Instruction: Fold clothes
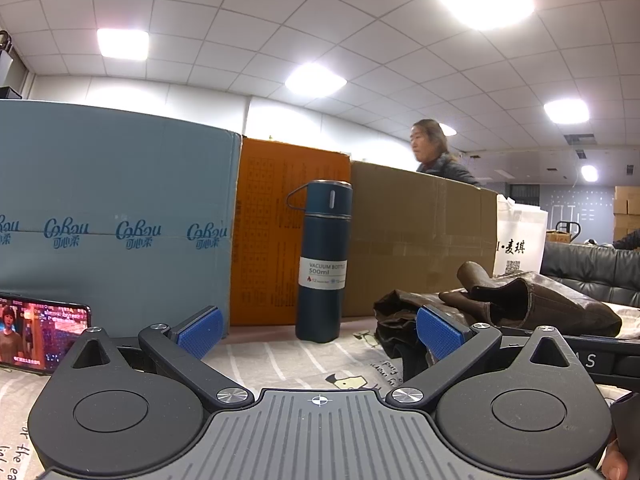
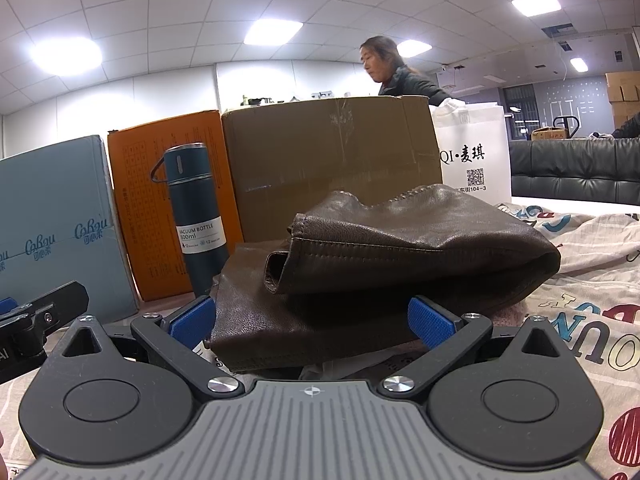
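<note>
A dark brown leather garment (image 2: 384,256) lies bunched in folded layers on the printed cloth (image 2: 592,304) covering the table. In the right wrist view it sits straight ahead, its near edge lying between the blue pads of my right gripper (image 2: 312,326), which stands open. In the left wrist view the same garment (image 1: 520,300) lies to the right, behind the right pad. My left gripper (image 1: 320,334) is open with nothing between its fingers, pointing at a dark blue vacuum bottle (image 1: 324,264). Part of the left gripper (image 2: 36,316) shows at the left edge of the right wrist view.
Light blue (image 1: 112,216), orange (image 1: 272,232) and brown cardboard (image 1: 420,240) boxes stand in a row behind the bottle. A lit phone (image 1: 40,332) leans at the left. A white paper bag (image 2: 472,156) and a black sofa (image 2: 576,168) sit at the right. A person (image 2: 396,72) stands behind the boxes.
</note>
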### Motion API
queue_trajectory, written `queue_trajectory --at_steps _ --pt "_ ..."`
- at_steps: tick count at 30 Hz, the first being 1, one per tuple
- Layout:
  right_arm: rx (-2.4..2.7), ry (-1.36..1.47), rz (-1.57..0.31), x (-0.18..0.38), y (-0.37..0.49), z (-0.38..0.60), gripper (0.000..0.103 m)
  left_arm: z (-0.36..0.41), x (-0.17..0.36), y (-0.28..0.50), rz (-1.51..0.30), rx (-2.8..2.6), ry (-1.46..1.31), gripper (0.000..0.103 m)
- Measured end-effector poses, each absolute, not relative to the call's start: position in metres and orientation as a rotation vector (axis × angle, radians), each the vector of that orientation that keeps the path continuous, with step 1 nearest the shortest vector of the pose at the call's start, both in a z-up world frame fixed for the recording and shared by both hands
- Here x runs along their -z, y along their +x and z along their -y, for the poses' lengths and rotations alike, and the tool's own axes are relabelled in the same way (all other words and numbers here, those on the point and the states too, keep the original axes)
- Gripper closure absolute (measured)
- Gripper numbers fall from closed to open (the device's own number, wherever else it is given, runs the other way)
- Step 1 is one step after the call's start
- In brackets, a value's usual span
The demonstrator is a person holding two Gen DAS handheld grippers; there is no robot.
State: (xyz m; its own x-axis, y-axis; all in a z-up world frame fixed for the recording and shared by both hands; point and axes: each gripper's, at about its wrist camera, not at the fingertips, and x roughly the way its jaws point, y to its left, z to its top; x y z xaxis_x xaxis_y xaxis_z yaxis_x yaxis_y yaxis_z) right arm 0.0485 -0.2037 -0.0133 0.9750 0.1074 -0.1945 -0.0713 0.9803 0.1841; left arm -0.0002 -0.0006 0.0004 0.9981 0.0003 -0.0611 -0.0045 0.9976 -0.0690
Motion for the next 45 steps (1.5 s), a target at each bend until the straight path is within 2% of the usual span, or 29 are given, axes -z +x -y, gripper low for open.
queue_trajectory --at_steps 45 --pt "-0.092 0.187 -0.191 0.0129 0.0459 0.2046 0.000 0.0000 -0.0006 -0.0004 -0.057 -0.006 -0.072 0.000"
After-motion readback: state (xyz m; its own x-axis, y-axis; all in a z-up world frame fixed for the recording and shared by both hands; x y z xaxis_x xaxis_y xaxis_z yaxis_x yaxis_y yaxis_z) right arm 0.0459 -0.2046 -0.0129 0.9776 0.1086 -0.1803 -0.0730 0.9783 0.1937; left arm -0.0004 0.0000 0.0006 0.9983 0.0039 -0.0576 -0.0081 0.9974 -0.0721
